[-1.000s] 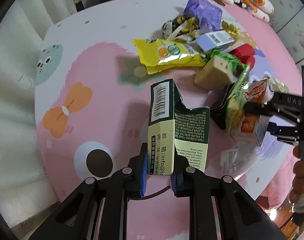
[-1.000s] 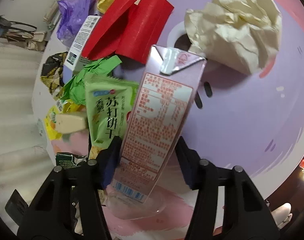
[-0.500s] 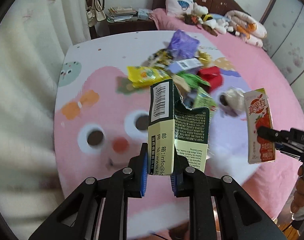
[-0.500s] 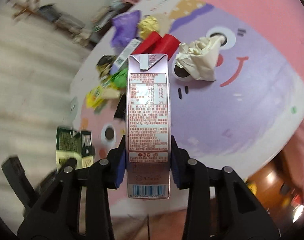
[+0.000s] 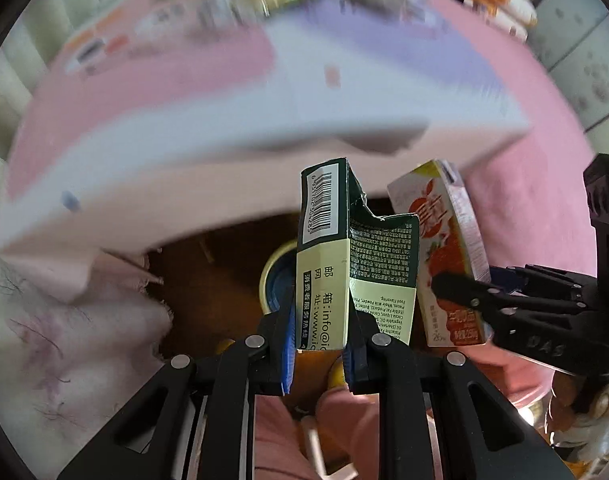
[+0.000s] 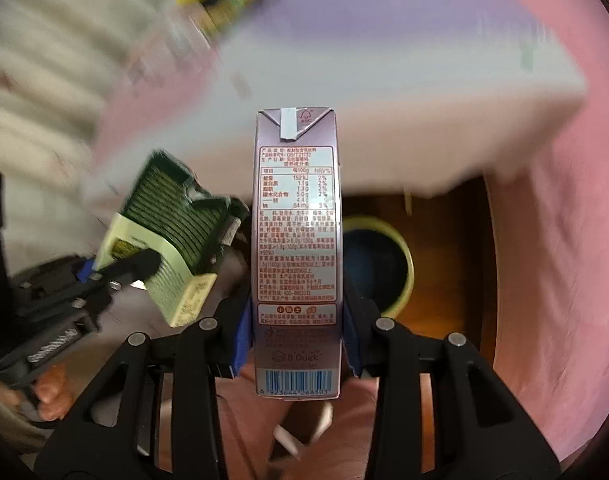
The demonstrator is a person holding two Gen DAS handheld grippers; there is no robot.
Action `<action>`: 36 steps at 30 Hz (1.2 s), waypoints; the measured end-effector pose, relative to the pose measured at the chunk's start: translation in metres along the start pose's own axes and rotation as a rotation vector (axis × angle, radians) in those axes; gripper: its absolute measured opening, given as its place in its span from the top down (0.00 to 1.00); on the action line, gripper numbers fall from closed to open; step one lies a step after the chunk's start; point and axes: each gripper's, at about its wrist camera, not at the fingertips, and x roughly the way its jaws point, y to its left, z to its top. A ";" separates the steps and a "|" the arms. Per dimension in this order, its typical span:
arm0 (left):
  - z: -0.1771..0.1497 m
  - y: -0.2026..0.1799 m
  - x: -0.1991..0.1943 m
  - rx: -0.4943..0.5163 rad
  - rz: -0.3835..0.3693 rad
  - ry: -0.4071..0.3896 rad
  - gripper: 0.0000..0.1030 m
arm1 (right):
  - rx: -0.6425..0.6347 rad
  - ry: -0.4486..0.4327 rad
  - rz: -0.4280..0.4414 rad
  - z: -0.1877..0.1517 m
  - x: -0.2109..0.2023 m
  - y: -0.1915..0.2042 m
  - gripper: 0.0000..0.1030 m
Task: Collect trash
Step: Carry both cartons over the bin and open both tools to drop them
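The left gripper (image 5: 319, 342) stays clamped on the torn dark-green and cream cardboard box (image 5: 344, 256), centre frame. The right gripper (image 6: 295, 338) keeps squeezing the tall pink drink carton (image 6: 296, 248). Both have swung off the pink cartoon tablecloth (image 5: 164, 80), now blurred across the upper frame, and hang over the yellow-rimmed round bin (image 6: 388, 264) on the brown floor (image 6: 444, 240), lower centre.

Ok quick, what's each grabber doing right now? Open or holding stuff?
Left gripper: jaws closed on the torn green box.
Right gripper: jaws closed on the pink drink carton.
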 end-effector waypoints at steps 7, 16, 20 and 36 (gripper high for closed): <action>-0.047 -0.011 0.137 0.024 0.044 0.124 0.82 | 0.101 0.110 -0.088 -0.042 0.147 -0.079 0.67; -0.060 -0.022 0.227 0.054 0.056 0.119 0.28 | 0.173 0.161 -0.146 -0.049 0.246 -0.127 0.42; -0.053 -0.020 0.213 0.029 0.056 0.056 0.18 | 0.211 0.140 -0.118 -0.036 0.253 -0.124 0.30; -0.022 0.001 0.010 0.019 0.021 -0.060 0.18 | 0.200 0.003 -0.068 -0.023 0.071 -0.049 0.29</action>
